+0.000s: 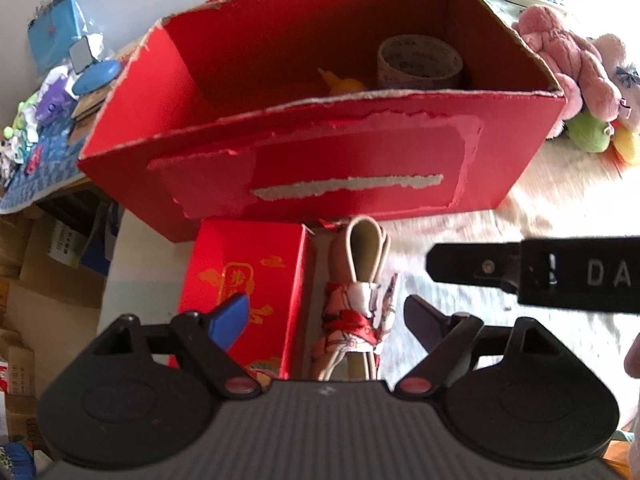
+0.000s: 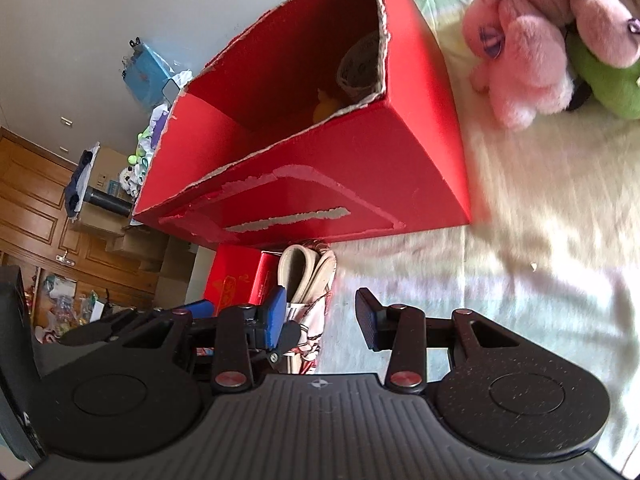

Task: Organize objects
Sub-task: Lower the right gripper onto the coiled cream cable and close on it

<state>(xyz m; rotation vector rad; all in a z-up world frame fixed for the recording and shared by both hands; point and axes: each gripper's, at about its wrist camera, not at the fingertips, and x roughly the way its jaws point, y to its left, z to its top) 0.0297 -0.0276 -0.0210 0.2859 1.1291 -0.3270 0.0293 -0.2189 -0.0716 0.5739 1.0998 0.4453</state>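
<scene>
Poised over a folded, beige-looped bundle (image 1: 362, 280) tied with red-and-white floral cloth, lying just in front of the big red cardboard box (image 1: 320, 168) and beside a small red printed carton (image 1: 244, 280). Left tool (image 1: 326, 320) spread wide, blue pad on one side, dark pad on the other, straddling the bundle without gripping it. Right tool (image 2: 320, 316) likewise open and empty, hovering close beside the same bundle, its black body crossing the left view.

Likely step: lifting the bundle into the big box. Best done by closing one tool squarely across the cloth-wrapped waist, where fabric gives purchase, rather than on the smooth beige loop, which looks apt to slip or unfold. Worth raising high enough to clear the torn front rim, then setting down in the vacant near-left corner, away from the tape roll (image 1: 420, 62) and the yellow item (image 1: 344, 84) already inside.

Box of matte corrugated board, edges ragged, label peeled from its face. Pale, soft fabric underfoot. Pink plush toy (image 2: 532, 52) fluffy, well apart at right.
</scene>
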